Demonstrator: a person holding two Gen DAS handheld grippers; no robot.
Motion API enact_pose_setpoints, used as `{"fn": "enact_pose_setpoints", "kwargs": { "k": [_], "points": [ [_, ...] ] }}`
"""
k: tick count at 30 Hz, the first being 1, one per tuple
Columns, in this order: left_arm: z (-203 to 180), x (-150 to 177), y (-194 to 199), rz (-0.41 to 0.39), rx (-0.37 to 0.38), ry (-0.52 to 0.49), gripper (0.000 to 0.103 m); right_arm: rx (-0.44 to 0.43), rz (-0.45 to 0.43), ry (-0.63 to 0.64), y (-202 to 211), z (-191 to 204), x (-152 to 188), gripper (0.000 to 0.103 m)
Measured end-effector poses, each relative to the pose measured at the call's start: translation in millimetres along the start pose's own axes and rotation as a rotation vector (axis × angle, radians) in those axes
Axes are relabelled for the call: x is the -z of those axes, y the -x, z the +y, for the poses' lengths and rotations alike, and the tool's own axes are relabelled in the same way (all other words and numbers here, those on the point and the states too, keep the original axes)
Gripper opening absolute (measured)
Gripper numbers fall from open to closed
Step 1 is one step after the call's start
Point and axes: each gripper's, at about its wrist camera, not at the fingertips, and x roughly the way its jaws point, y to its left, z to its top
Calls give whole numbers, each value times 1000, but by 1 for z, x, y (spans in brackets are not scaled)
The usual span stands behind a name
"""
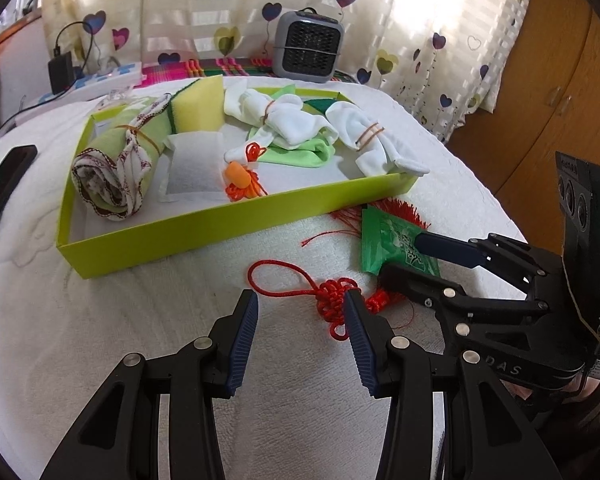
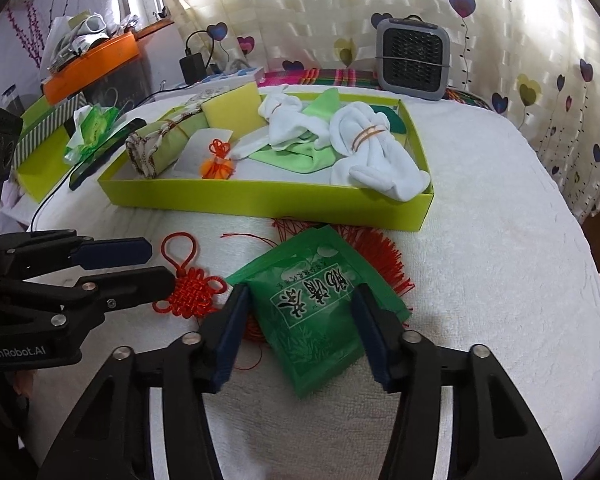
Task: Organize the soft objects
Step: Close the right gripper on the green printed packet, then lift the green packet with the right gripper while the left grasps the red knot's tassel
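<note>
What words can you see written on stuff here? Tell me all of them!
"GenRobot.AI": white letters on the body of the left gripper.
"DAS": the only letters showing on the body of the right gripper; the rest is hidden.
Green packet: large Chinese characters, upside down here, which I cannot read reliably; its smaller print is blurred.

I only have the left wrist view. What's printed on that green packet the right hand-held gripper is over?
Observer: The green packet carries a white label with dark green characters, seen from the right wrist.
Operator: Is the right hand-held gripper closed on it?
Observer: No. The right hand-held gripper is open, one finger on each side of the packet.
Operator: Anything under the packet?
Observer: A red tassel fans out from behind its far edge, toward the green tray.
</note>
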Motion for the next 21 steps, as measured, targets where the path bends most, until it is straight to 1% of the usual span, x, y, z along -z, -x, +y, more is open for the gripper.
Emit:
{"fn": "enact_pose_setpoints", "kwargs": {
  "k": [2, 6, 8, 9, 17, 21],
  "points": [
    [0, 0, 0, 0, 0, -1, 43, 13, -1, 6, 1, 0, 0, 40],
    [-1, 0, 0, -1, -1, -1, 43, 14, -12, -16, 3, -4, 1, 33],
    [-1, 0, 0, -2, 3, -2, 43, 6, -21, -38, 6, -7, 2, 25],
    [-1, 0, 0, -2, 5, -3, 43, 2, -29, -60, 8, -10, 2, 24],
    [-10, -1, 2, -3, 25, -44, 43, -36, -89, -150, 27, -24, 7, 22],
    [-15, -1, 1, 2, 33, -70, 43, -13, -110, -165, 35, -27, 9, 22]
  ]
}}
